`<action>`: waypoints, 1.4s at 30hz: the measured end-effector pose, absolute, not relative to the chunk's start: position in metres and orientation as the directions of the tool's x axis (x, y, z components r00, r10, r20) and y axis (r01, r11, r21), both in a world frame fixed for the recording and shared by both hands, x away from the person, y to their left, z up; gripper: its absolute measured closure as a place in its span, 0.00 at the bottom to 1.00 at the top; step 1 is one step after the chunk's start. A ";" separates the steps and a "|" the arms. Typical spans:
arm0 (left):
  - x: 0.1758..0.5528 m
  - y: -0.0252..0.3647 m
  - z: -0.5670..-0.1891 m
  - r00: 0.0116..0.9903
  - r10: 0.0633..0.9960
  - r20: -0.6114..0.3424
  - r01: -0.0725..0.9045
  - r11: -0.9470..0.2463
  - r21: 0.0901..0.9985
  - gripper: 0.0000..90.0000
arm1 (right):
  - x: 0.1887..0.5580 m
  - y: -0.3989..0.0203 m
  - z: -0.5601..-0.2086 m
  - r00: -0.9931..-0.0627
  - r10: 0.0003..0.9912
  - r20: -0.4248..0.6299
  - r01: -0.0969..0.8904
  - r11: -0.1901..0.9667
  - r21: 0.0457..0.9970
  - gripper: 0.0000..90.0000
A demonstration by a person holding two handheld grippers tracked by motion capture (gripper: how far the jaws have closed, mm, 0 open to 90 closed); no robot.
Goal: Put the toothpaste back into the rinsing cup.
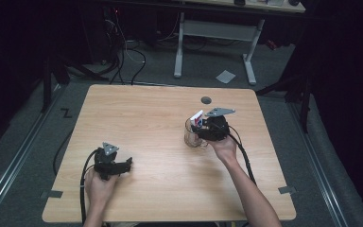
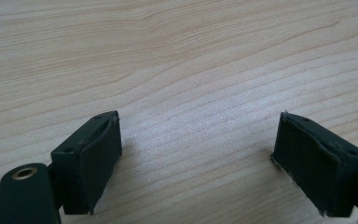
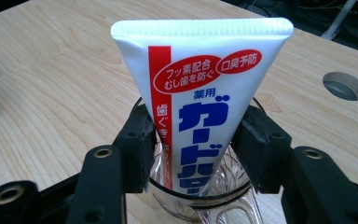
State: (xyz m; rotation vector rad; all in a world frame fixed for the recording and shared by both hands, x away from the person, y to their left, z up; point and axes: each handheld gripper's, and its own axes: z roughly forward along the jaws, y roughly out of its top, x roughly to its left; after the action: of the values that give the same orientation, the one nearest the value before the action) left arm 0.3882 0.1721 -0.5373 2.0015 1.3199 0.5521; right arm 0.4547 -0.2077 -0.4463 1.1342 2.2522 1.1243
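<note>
On the right half of the wooden counter stands a clear glass mug, and a white toothpaste tube with a red stripe and blue lettering stands upright inside it, flat crimped end up and leaning slightly. The right gripper, held in the person's right hand, sits over the mug from the near side. In the right gripper view its fingers flank the tube at the mug's rim, one on each side; they are part-way spread, with a thin gap showing on either side of the tube, so they are not pinching it. Whether a finger touches the glass rim cannot be told. A round grey hole in the counter lies beyond the mug, apart from it. The left gripper rests low on the near left part of the counter in the left hand, well apart from the mug. In the left gripper view its fingers are spread wide over bare wood with nothing between them.
</note>
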 end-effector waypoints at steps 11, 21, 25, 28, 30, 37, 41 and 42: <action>0.388 0.172 -0.537 0.399 0.917 -0.014 0.634 -0.265 0.726 0.17 | 0.451 -0.211 -0.444 -0.608 0.793 0.049 0.506 0.340 0.793 0.46; 0.388 0.172 -0.537 0.399 0.917 -0.014 0.634 -0.265 0.726 0.17 | 0.448 -0.212 -0.444 -0.600 0.798 0.048 0.510 0.336 0.792 0.39; 0.388 0.172 -0.537 0.399 0.917 -0.014 0.634 -0.265 0.726 0.17 | 0.446 -0.212 -0.442 -0.600 0.799 0.040 0.505 0.340 0.793 0.37; 0.388 0.172 -0.537 0.399 0.917 -0.014 0.634 -0.265 0.726 0.17 | 0.444 -0.213 -0.440 -0.599 0.800 0.045 0.505 0.334 0.796 0.35; 0.388 0.172 -0.537 0.399 0.917 -0.014 0.634 -0.265 0.726 0.17 | 0.443 -0.214 -0.439 -0.600 0.799 0.046 0.501 0.331 0.799 0.35; 0.388 0.172 -0.537 0.399 0.917 -0.014 0.634 -0.265 0.726 0.17 | 0.439 -0.218 -0.439 -0.595 0.802 0.048 0.504 0.326 0.800 0.34; 0.388 0.172 -0.537 0.399 0.917 -0.014 0.634 -0.265 0.726 0.17 | 0.436 -0.219 -0.438 -0.593 0.804 0.034 0.500 0.335 0.799 0.34; 0.388 0.172 -0.537 0.399 0.917 -0.014 0.634 -0.265 0.726 0.17 | 0.435 -0.219 -0.438 -0.595 0.803 0.035 0.499 0.335 0.799 0.34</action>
State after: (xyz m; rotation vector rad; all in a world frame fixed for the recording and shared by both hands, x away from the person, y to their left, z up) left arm 0.3882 0.1721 -0.5373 2.0012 1.3199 0.5521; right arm 0.4350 -0.2194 -0.4376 1.1523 2.2381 1.1438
